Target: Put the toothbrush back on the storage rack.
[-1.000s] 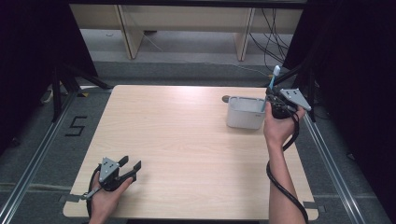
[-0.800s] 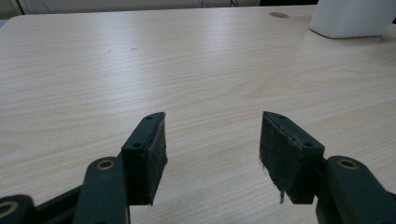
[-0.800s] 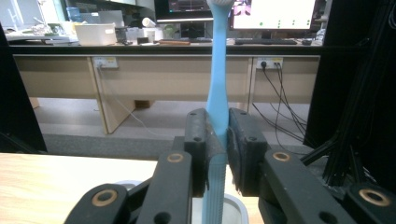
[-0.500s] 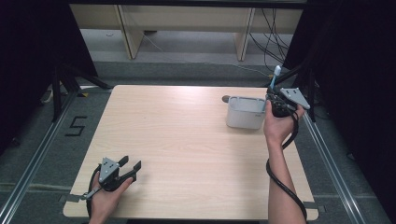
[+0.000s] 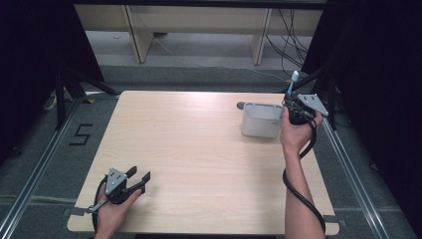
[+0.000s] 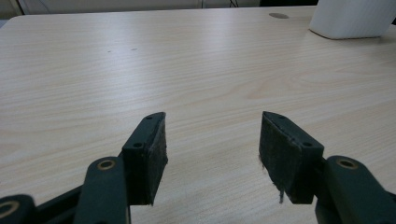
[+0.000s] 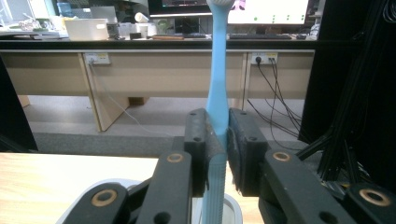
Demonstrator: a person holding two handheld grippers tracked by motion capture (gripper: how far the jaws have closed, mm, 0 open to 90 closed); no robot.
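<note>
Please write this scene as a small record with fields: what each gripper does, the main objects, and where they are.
right gripper: shut on the blue toothbrush, held upright, head on top
white container: on the table's far right part, just left of the right gripper
left gripper: open, holding nothing, low over the table's near left part
table: light wood

— Where could a hand pass?
— Across the whole middle of the wooden table [image 5: 199,144]; bare wood lies ahead of the left gripper [image 5: 133,180].
— And obstacles?
— The white container [image 5: 261,120] near the far right edge, with the right gripper [image 5: 292,105] just beside it holding a blue toothbrush [image 7: 218,88] upright.
</note>
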